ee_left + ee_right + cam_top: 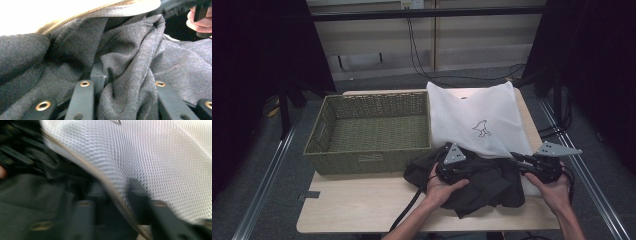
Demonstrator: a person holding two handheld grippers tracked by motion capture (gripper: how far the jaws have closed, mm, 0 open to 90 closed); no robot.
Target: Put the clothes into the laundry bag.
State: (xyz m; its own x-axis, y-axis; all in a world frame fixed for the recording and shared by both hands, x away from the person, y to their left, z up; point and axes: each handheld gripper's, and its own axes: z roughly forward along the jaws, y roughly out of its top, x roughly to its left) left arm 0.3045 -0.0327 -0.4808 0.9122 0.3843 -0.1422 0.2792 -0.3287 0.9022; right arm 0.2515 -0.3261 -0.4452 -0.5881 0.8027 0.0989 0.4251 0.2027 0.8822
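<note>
A dark grey garment [492, 190] lies crumpled at the table's front, its far edge at the mouth of a white mesh bag [477, 115] printed with a small animal. My left gripper [472, 167] presses into the garment. In the left gripper view the grey cloth [130, 50] bunches between the jaws of my left gripper [120, 77], with the bag's zipped rim [75, 16] just above. My right gripper [517, 159] is at the bag's near right corner. In the blurred right gripper view, my right gripper [116, 192] has the mesh bag [162, 157] rim between its fingers, and the garment [30, 195] lies left.
A green wicker basket [362, 162] stands on the left half of the wooden table [362, 205], touching the bag's left side. Bare tabletop lies in front of the basket. Black cables trail from both grippers toward the near edge.
</note>
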